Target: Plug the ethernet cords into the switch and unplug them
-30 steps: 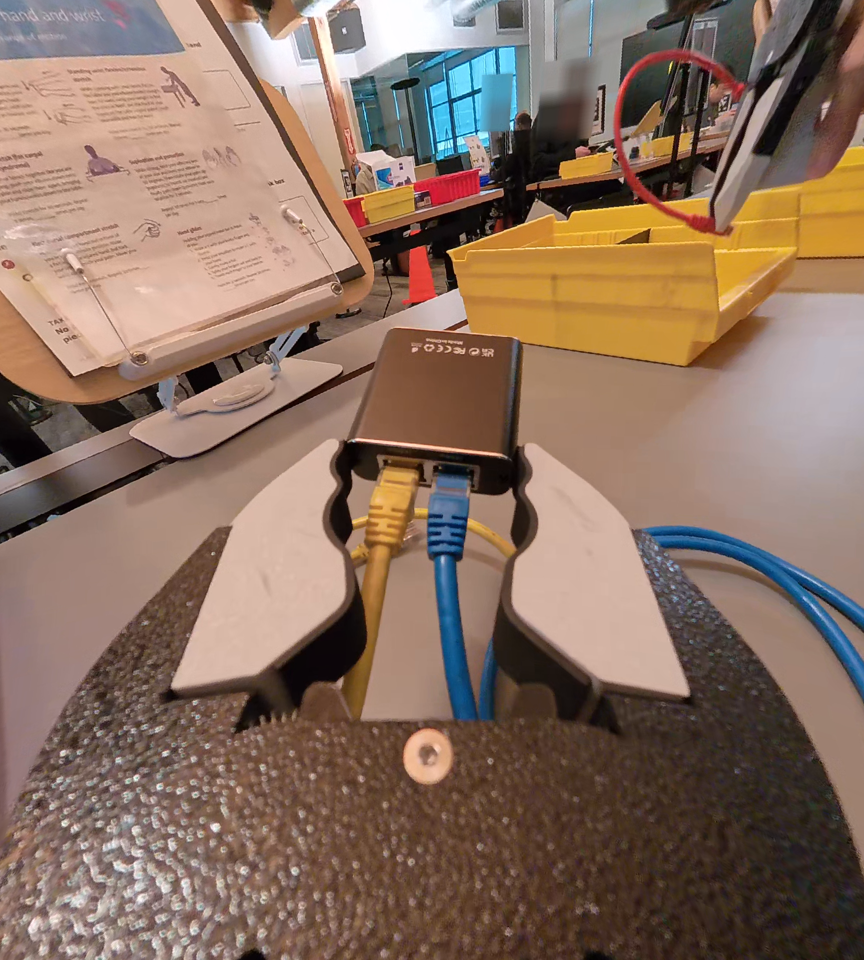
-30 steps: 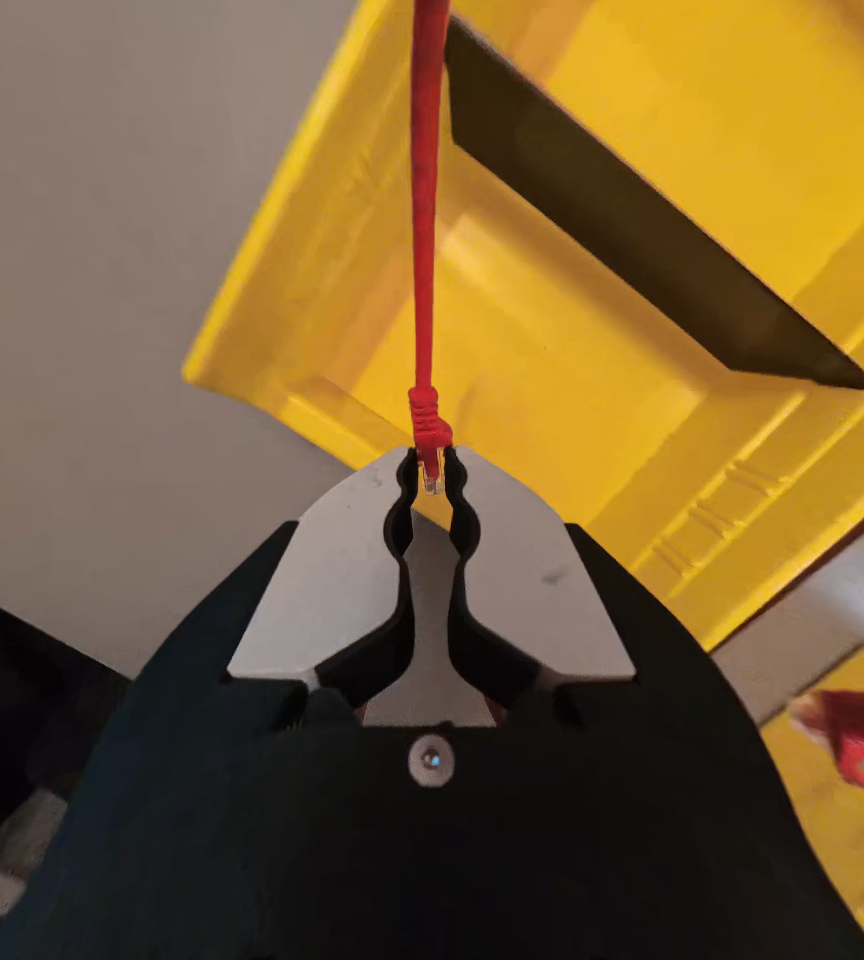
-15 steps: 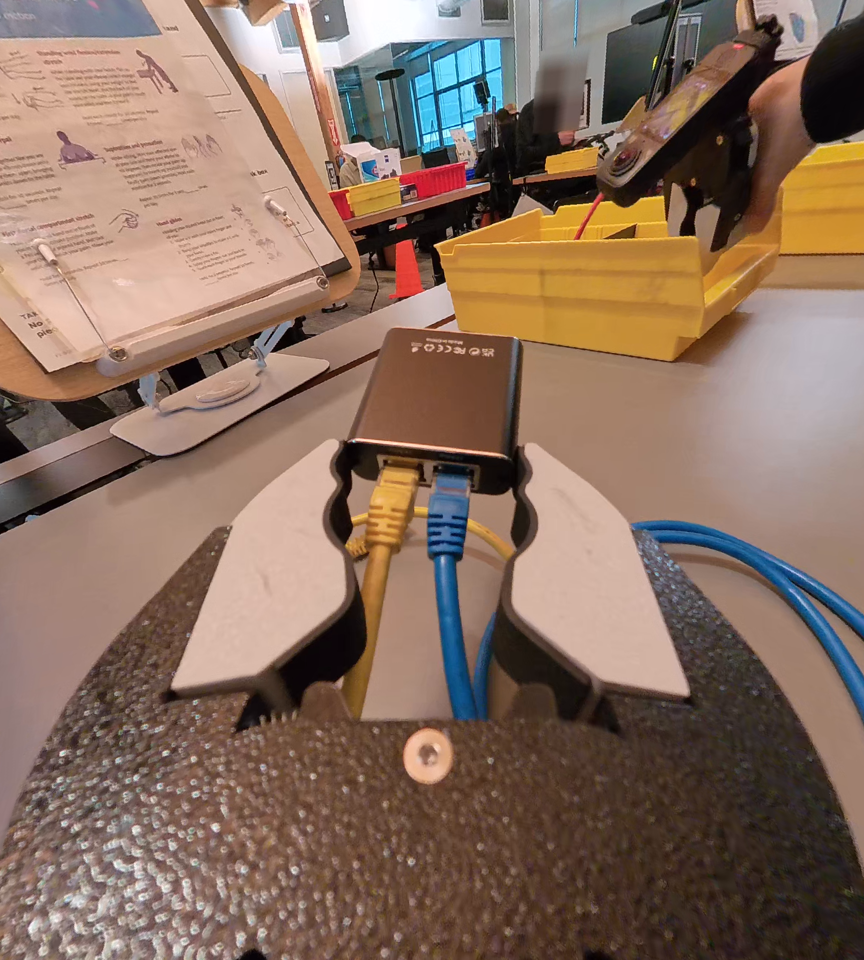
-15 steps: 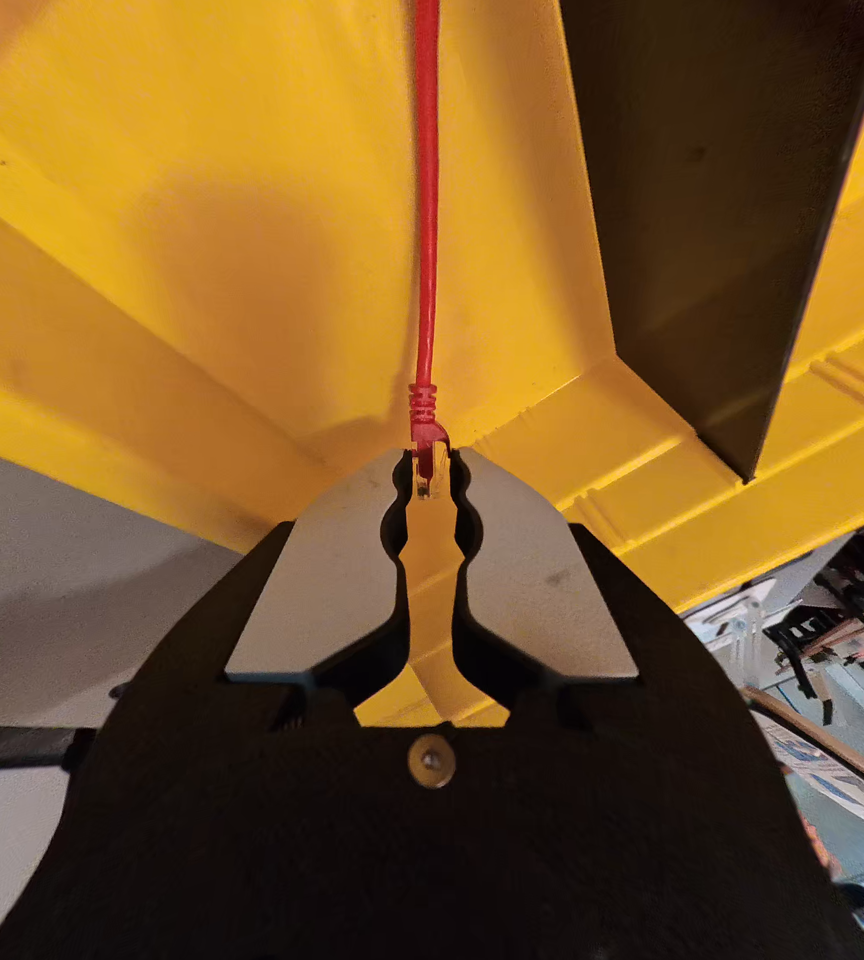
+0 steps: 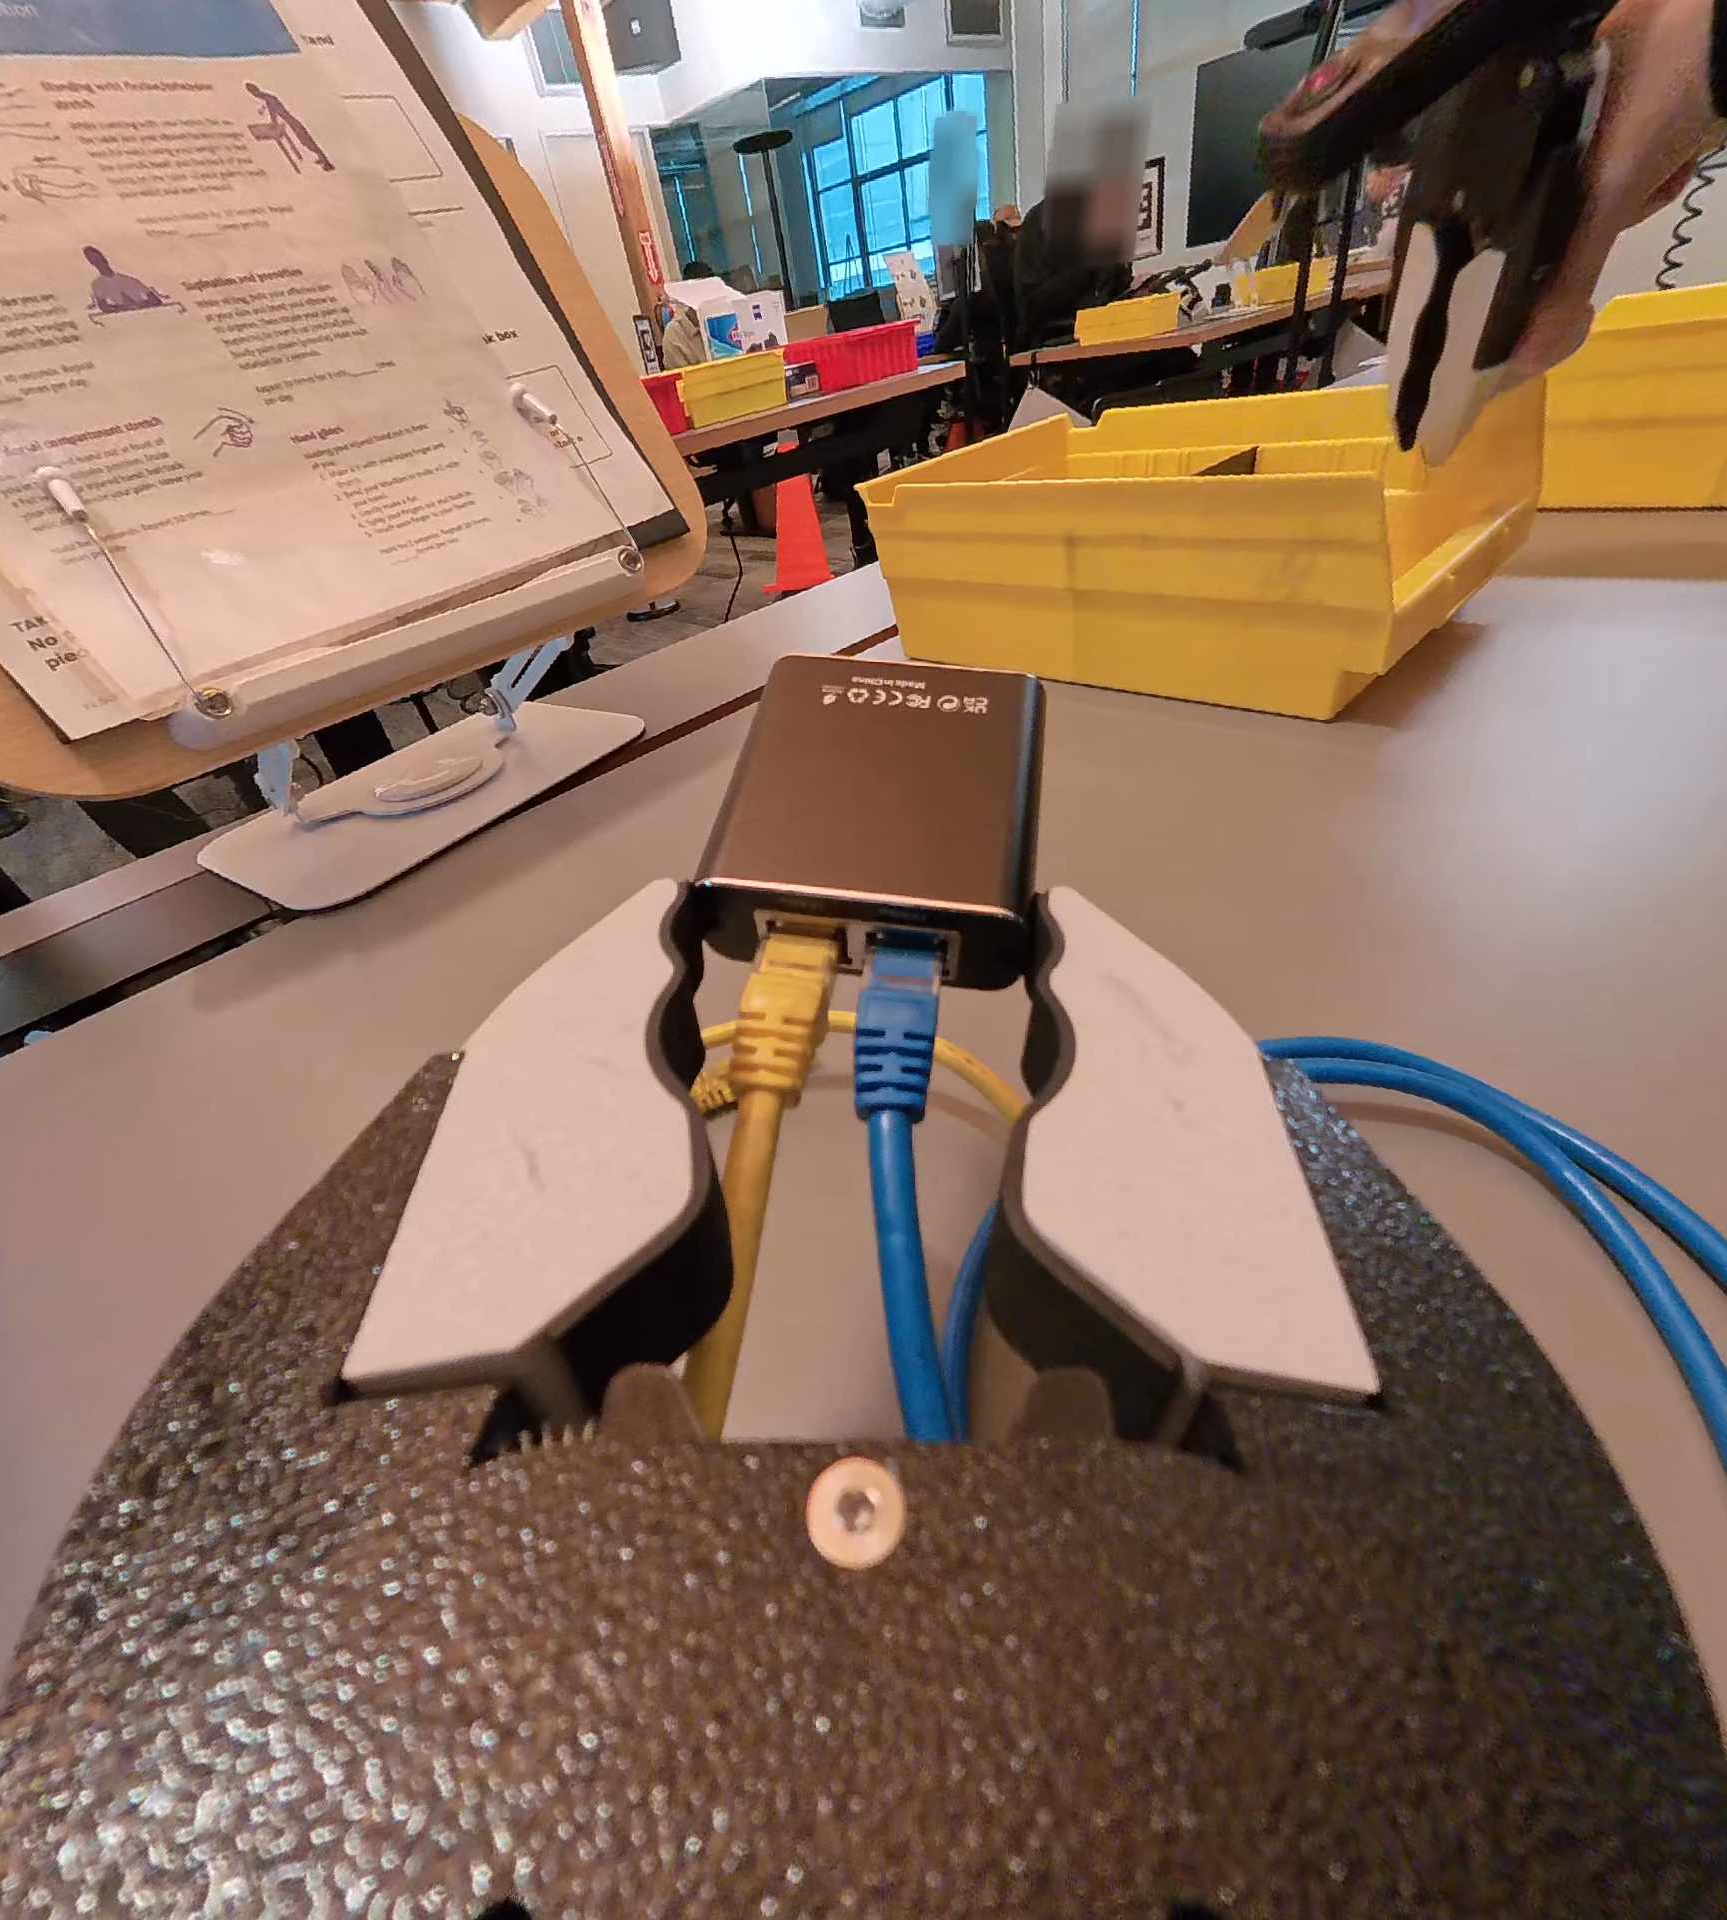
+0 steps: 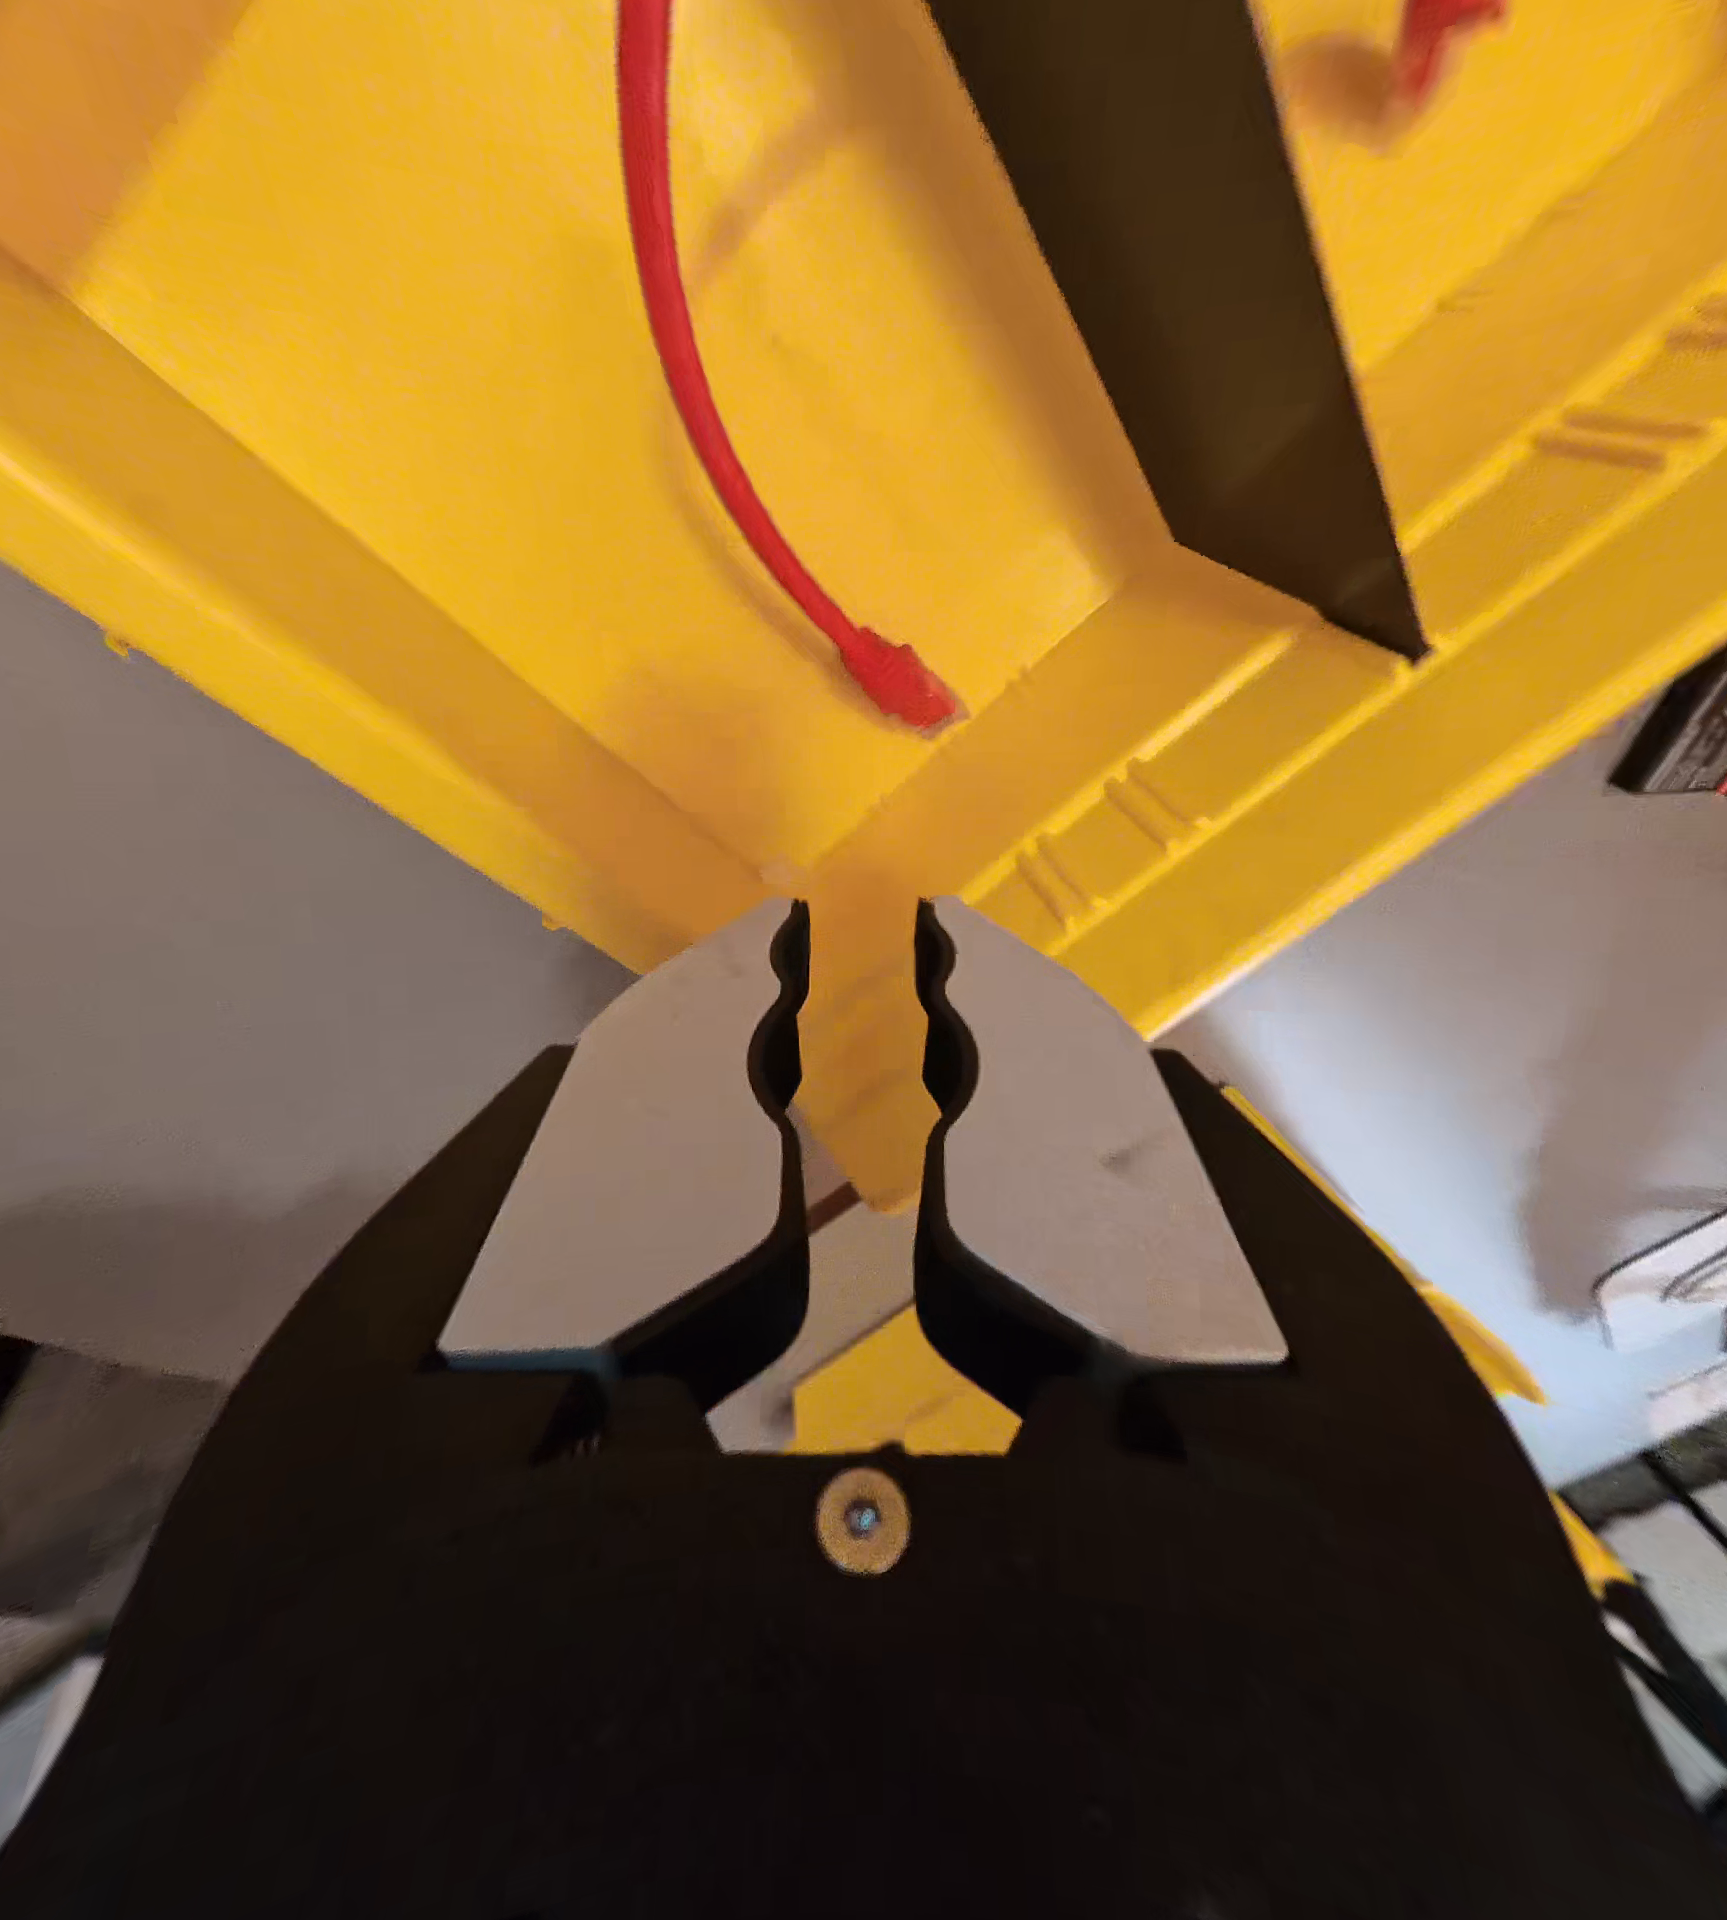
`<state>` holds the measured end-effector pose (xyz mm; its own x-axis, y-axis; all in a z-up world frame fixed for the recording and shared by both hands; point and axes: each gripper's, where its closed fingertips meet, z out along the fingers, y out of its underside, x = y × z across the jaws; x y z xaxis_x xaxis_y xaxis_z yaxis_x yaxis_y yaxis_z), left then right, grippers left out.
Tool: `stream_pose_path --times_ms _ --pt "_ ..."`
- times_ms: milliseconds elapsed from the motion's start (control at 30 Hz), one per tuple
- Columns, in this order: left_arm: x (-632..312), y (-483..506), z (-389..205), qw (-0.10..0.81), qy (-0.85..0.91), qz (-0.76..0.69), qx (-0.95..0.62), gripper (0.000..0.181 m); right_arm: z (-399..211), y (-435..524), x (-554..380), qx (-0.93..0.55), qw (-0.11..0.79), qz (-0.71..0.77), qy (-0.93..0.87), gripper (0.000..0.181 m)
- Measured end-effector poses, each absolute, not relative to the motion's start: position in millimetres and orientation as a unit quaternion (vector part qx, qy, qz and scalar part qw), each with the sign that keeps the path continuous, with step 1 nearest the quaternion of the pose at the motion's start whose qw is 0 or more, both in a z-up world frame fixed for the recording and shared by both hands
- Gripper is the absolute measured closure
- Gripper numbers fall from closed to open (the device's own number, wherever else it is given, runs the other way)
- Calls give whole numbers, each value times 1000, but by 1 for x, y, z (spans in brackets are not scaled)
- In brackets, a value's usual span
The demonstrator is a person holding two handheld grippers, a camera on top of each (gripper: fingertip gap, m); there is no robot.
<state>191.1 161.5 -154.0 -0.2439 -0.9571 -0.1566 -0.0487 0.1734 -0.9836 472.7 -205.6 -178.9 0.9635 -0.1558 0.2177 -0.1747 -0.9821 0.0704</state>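
A: Switch first. Where does it sit?

B: The dark metal box-shaped switch (image 5: pixel 880 790) lies flat on the grey tabletop (image 5: pixel 1410 831), port face toward the left wrist camera. The left gripper (image 5: pixel 864 914) has its two pale fingers on either side of the port end, tips against the case corners, clamped on the switch.

A: Cords?

B: Two are seated. The yellow ethernet cord (image 5: pixel 771 1023) is in the left port, the blue ethernet cord (image 5: pixel 895 1039) in the right port. Both run back between the fingers toward the camera. Blue slack loops across the tabletop on the right side.

A: Third cord?

B: The thin red ethernet cord (image 6: pixel 703 416) lies inside the yellow plastic bin (image 6: pixel 423 312), its plug resting near the bin's inner corner. A dark flat divider stands in the bin beside it.

A: Right gripper?

B: The right gripper (image 6: pixel 864 914) hangs over the bin corner, fingers parted with a narrow gap, nothing between them. From the left wrist view it is up above the far end of the bin, carried in a person's hand (image 5: pixel 1617 208).

A: Surroundings?

B: A wooden document stand holding a printed sheet (image 5: pixel 215 364) is left of the switch, at the table edge. More yellow bins sit well behind.
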Motion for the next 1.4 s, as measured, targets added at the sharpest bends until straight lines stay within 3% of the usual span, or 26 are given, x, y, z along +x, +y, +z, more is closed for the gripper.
stream_pose_path --times_ms 333,467,567,600,633,800,1000,1300,1400 --pt "192 161 -155 458 617 -492 -409 122 -160 -163 469 970 -97 214 -66 161" --pt "193 159 -156 457 622 -490 -405 122 -169 -108 475 950 -207 201 -116 148" --pt "193 158 -155 457 622 -492 -403 122 -184 -91 488 945 -203 218 -138 142" --pt "192 158 -155 457 621 -493 -403 122 -192 -89 489 948 -193 214 -137 148" --pt "192 158 -155 457 621 -494 -402 122 -198 -89 490 951 -177 215 -133 173" --pt "190 158 -153 459 618 -498 -398 122 -167 -91 502 919 -199 283 -189 177" --pt "189 158 -152 458 616 -504 -396 122 -79 -138 477 756 -315 474 -322 177" --pt "190 157 -153 452 620 -503 -397 122 -168 -103 435 823 -275 384 -315 177" --pt "189 156 -153 453 620 -504 -395 122 -175 -83 435 830 -331 331 -304 175"
